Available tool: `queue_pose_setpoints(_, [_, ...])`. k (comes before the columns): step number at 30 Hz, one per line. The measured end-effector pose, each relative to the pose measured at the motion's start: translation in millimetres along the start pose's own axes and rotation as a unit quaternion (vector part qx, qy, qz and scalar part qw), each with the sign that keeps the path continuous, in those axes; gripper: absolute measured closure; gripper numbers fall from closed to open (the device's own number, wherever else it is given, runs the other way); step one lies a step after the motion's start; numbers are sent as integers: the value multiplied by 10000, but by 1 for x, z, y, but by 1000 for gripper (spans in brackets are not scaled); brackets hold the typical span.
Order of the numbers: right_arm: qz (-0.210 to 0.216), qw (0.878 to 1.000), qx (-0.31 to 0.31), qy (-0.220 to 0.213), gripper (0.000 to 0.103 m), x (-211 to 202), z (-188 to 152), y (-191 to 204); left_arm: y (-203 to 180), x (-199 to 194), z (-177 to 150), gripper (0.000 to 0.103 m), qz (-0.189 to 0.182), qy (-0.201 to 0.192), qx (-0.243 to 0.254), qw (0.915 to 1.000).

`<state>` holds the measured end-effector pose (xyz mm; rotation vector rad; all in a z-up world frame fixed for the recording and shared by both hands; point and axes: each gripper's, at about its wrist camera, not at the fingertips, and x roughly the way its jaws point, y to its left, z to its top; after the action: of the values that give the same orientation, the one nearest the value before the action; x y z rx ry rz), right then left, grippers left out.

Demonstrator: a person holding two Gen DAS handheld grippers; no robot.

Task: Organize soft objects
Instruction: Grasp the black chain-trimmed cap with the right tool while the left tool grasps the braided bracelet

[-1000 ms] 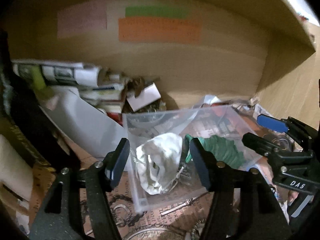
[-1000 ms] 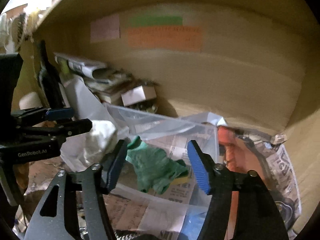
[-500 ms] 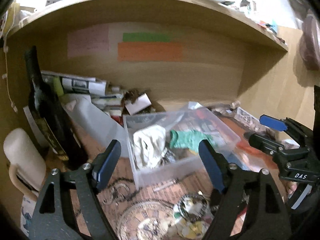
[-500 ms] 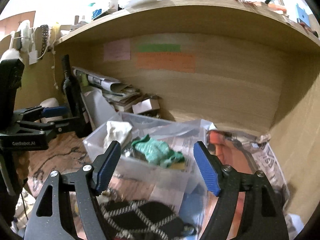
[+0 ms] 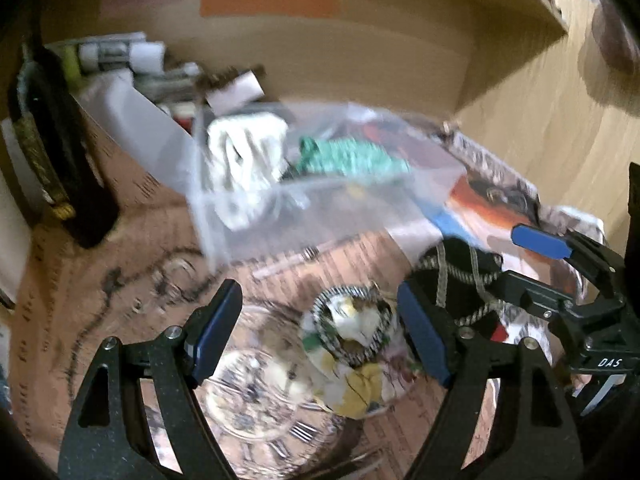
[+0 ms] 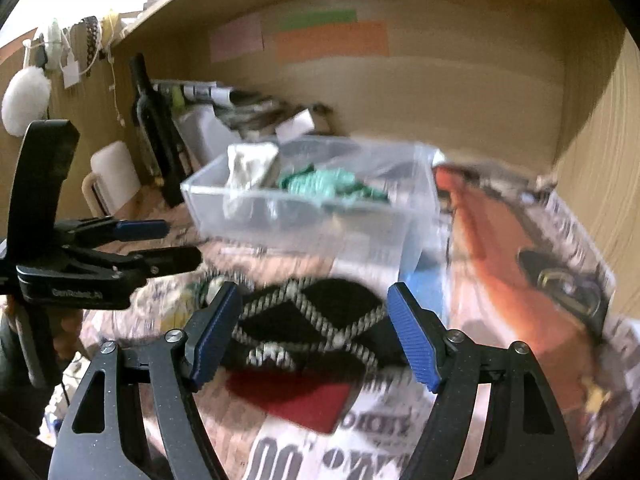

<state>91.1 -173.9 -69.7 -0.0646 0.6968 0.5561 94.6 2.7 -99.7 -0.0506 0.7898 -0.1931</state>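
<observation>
A clear plastic bin (image 5: 304, 216) (image 6: 304, 216) sits on the desk and holds a white cloth (image 5: 244, 152) (image 6: 250, 166) and a green cloth (image 5: 352, 158) (image 6: 324, 184). My left gripper (image 5: 320, 338) is open and empty over a crumpled patterned cloth (image 5: 352, 356) in front of the bin. My right gripper (image 6: 312, 334) is open and empty just above a black cloth with a white diamond pattern (image 6: 308, 328), which also shows in the left wrist view (image 5: 460, 276). A red patch (image 6: 296, 396) lies under it.
A dark bottle (image 5: 60, 152) (image 6: 154, 128) and a white mug (image 6: 112, 180) stand at the left. Papers and small boxes (image 5: 168, 68) are piled at the back wall. Newspaper (image 6: 520, 260) covers the right side. A clock-face print (image 5: 256, 396) lies near the front.
Both grippers have pulled back from the bin and dipped down. The left now hangs over the crumpled cloth, the right over the black diamond cloth. Both stay open.
</observation>
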Motion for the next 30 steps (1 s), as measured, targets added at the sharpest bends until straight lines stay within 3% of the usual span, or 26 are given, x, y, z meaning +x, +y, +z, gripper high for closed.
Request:
queue_pose_setpoints(4, [38, 9997, 23, 230, 30, 9, -11, -1, -13, 17, -9, 23, -90, 302, 169, 9994])
queue_pose_setpoints(11, [129, 9989, 135, 435, 30, 16, -21, -9, -19, 34, -11, 23, -141, 471, 156, 9987])
queue_pose_setpoints(18, [-397, 9974, 195, 572, 30, 29, -20, -30, -20, 30, -8, 23, -182, 432, 178, 9987])
queue_pose_setpoints(24, [-412, 9961, 491, 612, 30, 29, -16, -52, -23, 38, -13, 23, -195, 617, 277, 9975])
queue_pose_setpoints(28, [-332, 9966, 339, 675, 31, 37, -10, -51, -25, 47, -16, 30, -223, 736, 294, 9966])
queue_pose_setpoints(30, [-225, 9962, 372, 753, 36, 43, -9, -54, -25, 46, -14, 33, -255, 709, 298, 9967])
